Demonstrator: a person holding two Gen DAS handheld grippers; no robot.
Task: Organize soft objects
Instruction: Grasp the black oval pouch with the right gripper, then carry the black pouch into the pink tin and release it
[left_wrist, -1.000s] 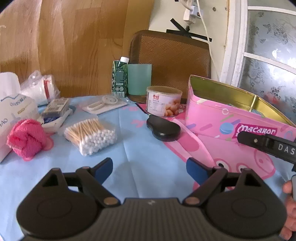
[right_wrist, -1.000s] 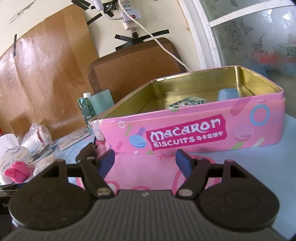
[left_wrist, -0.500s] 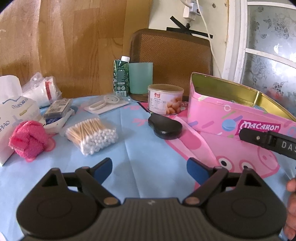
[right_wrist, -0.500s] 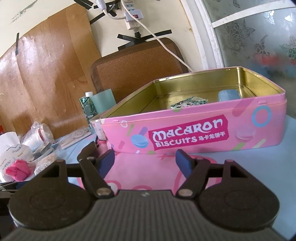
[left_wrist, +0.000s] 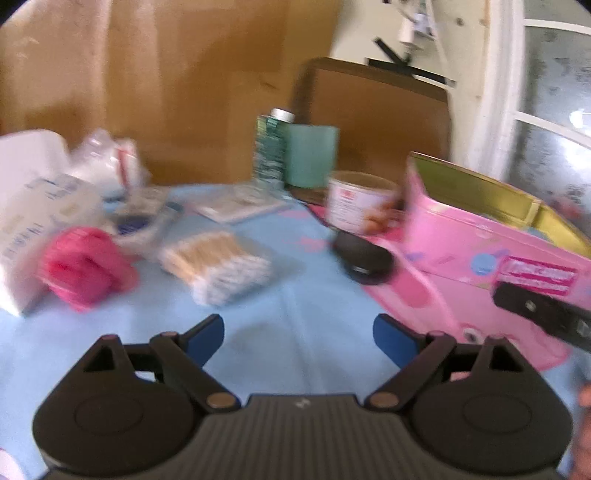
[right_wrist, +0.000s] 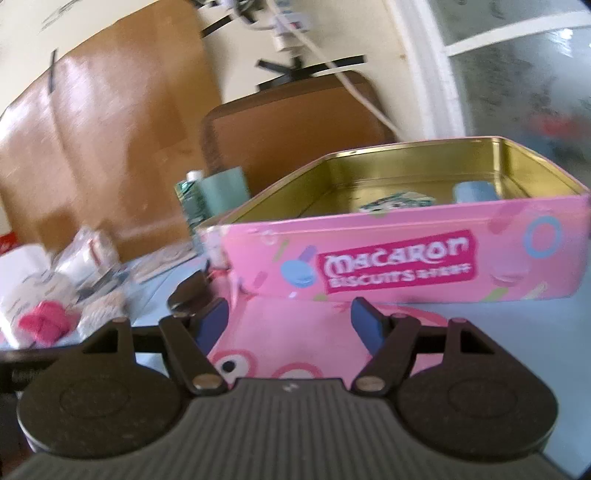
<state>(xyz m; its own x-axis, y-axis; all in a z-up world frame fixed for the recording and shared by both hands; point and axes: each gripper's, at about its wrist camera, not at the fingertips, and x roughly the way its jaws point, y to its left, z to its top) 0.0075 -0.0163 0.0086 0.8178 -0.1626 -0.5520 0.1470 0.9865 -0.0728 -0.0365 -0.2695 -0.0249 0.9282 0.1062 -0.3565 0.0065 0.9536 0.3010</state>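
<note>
— Jaws on the left gripper (left_wrist: 298, 338)?
— Spread wide over bare blue worktop (left_wrist: 303, 306), nothing between them.
— And the right gripper (right_wrist: 289, 320)?
— Also parted and empty, facing the pink macaron tin (right_wrist: 406, 258), which sits open just ahead.
— Where's the soft stuff?
— The pink knitted bundle (left_wrist: 83, 267) lies far left on the worktop, touching a white tissue pack (left_wrist: 26, 221), with a bag of cotton swabs (left_wrist: 218, 264) just beside it. All of it is well apart from the tin.

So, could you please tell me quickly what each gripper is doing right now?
Left gripper: open, holding nothing.
Right gripper: open, holding nothing.
</note>
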